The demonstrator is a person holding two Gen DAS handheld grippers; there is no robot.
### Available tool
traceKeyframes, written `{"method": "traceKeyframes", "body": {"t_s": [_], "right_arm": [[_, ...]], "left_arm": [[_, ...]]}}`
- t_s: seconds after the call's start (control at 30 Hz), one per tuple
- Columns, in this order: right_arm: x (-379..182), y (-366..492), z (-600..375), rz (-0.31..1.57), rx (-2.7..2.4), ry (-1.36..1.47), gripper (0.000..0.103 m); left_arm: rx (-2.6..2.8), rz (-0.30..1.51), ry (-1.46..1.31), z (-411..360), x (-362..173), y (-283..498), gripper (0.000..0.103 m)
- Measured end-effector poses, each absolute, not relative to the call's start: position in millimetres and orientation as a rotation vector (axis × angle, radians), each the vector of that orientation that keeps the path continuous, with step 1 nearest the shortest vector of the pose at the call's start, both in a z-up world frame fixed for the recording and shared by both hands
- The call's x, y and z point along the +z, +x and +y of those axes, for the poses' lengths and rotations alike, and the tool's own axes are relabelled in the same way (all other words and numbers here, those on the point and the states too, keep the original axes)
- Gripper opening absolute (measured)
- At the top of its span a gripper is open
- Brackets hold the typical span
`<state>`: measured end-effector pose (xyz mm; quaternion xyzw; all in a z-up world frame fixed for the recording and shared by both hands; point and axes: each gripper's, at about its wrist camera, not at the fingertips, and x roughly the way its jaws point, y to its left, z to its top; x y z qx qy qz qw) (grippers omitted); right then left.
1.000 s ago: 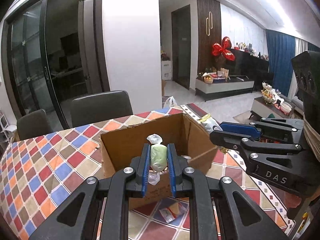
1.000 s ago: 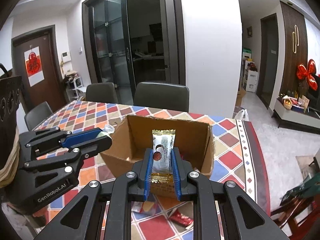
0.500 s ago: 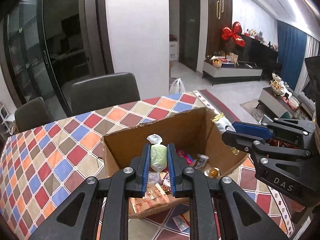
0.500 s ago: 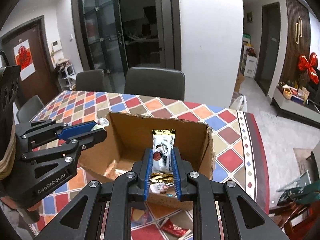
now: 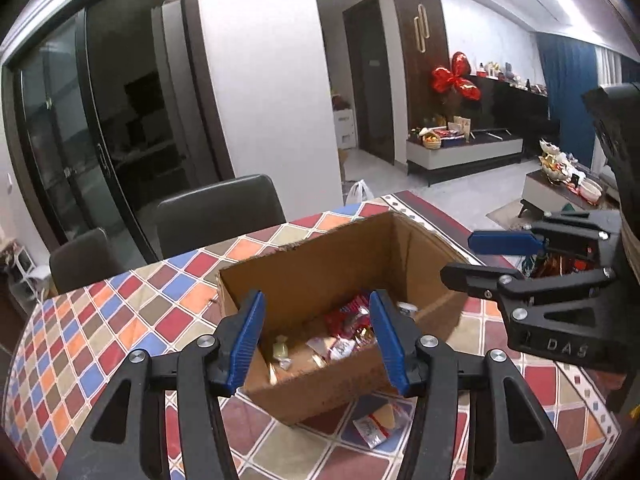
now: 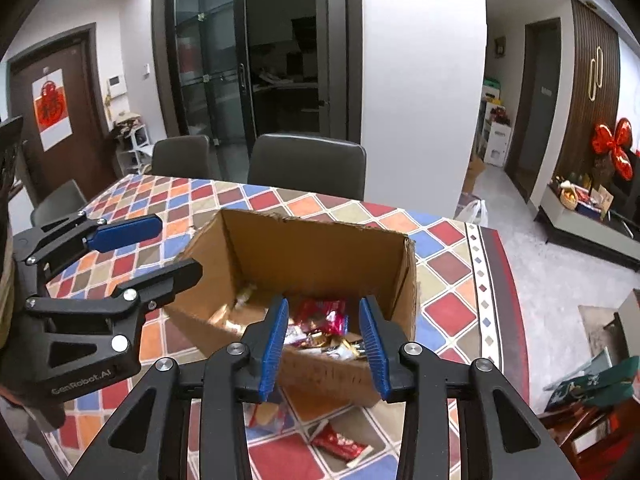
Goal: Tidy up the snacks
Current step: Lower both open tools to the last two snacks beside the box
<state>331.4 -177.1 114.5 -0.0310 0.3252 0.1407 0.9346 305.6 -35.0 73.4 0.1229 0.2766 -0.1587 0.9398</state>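
Observation:
An open cardboard box (image 5: 320, 256) (image 6: 320, 248) stands on the checkered table and holds several wrapped snacks (image 5: 344, 328) (image 6: 320, 320). My left gripper (image 5: 316, 336) is open and empty over the box's near left part. My right gripper (image 6: 323, 340) is open and empty over the box's near right part. Each gripper shows in the other's view, the right one (image 5: 520, 260) and the left one (image 6: 120, 248). A wrapped snack (image 5: 380, 424) lies on the table in front of the box, and a red packet (image 6: 340, 442) lies beside it.
The table (image 6: 160, 196) has a multicoloured diamond-pattern cloth. Dark chairs (image 6: 308, 164) (image 5: 216, 212) stand at its far side. The table's right edge (image 6: 496, 280) drops to the floor. A white pillar and glass doors rise behind.
Both grippers have opened over the box. The green wrapped candy left my left gripper and the brown-and-white bar left my right gripper; both have dropped out of sight.

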Motion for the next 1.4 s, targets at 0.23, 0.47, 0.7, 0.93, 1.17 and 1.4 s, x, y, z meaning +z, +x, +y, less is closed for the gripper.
{"method": "traceKeyframes", "body": {"t_s": [0.23,0.47,0.7,0.93,1.17,1.4], "right_arm": [[101,301,-180,0.658,0.296,-0.088,0.047],[78,285,-183,0.691,0.294,-0.139,0.047],[48,281,-187,0.77,0.287,-0.198,0.047],[19,289,-183,0.869,0.301,-0.273,0.047],[-15,305,-182,0.972,0.309,-0.323,0.047],[-39,316,-176,1.016,0.333,-0.412,0.047]], "left_arm": [[-0.348,0.55,0.285,-40,55,271,0.054],[-0.371,0.585,0.314,-49,32,255,0.055],[-0.392,0.656,0.351,-56,5,255,0.055],[-0.423,0.746,0.386,-62,-32,262,0.06],[-0.46,0.807,0.439,-68,-62,277,0.067],[-0.489,0.838,0.501,-72,-81,299,0.071]]}}
